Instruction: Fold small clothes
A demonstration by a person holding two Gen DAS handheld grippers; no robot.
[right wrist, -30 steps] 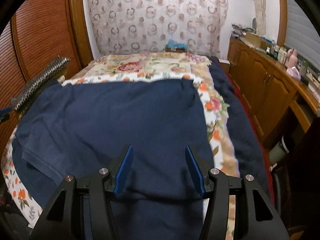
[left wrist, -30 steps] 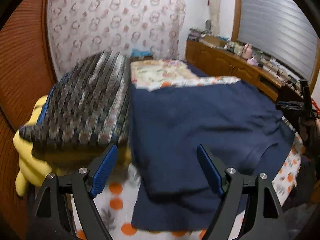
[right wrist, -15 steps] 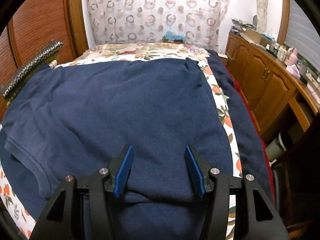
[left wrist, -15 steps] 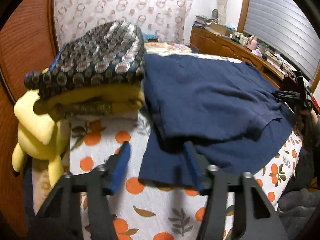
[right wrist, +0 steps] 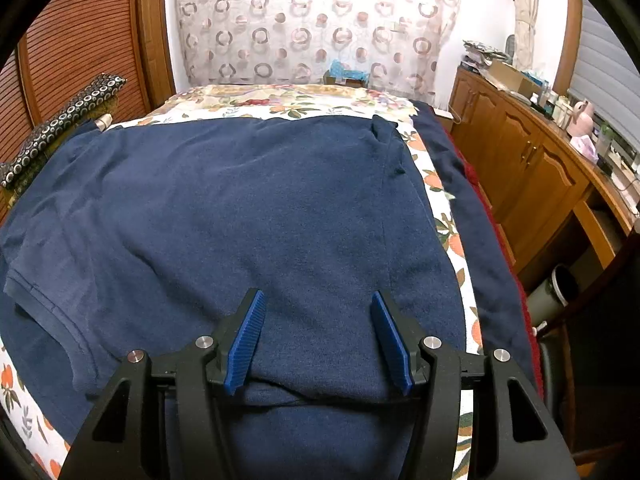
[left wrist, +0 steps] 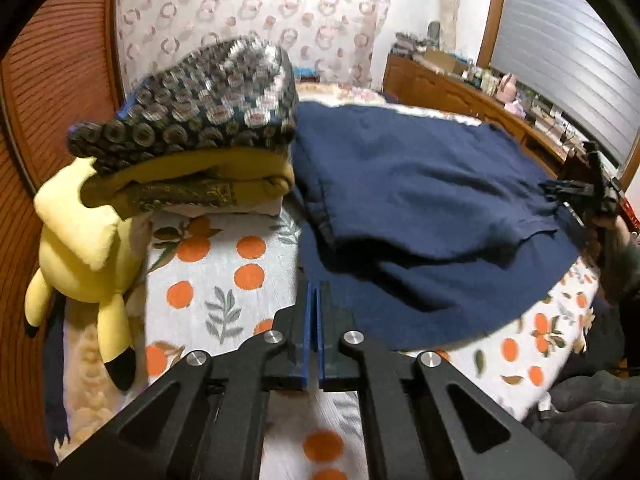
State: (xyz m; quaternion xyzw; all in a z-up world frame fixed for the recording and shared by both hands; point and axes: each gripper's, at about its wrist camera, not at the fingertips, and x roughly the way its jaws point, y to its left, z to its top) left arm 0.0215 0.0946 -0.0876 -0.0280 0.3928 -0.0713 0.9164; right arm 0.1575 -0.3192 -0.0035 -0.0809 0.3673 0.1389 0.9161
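A navy shirt (left wrist: 420,200) lies spread flat on the orange-print bedspread (left wrist: 224,272), its near part folded into two layers. My left gripper (left wrist: 318,283) is shut on the lower left corner of the shirt, with the pads pressed together at the fabric's edge. In the right wrist view the same navy shirt (right wrist: 240,208) fills the bed. My right gripper (right wrist: 317,295) hovers open over the shirt's near hem, and its blue pads (right wrist: 244,336) stand apart without pinching the cloth. From the left wrist view, the right gripper (left wrist: 592,192) is small at the shirt's far right edge.
A stack of folded clothes (left wrist: 192,128), patterned over mustard, sits left of the shirt, with a yellow plush toy (left wrist: 80,248) hanging beside it. A wooden wardrobe (right wrist: 80,52) is at the left. A cluttered wooden sideboard (right wrist: 532,160) runs along the right, with a bin (right wrist: 560,288) below.
My left gripper moved down toward the shirt's lower left corner and its jaws went from wide open to shut there. The right gripper stayed open and barely moved.
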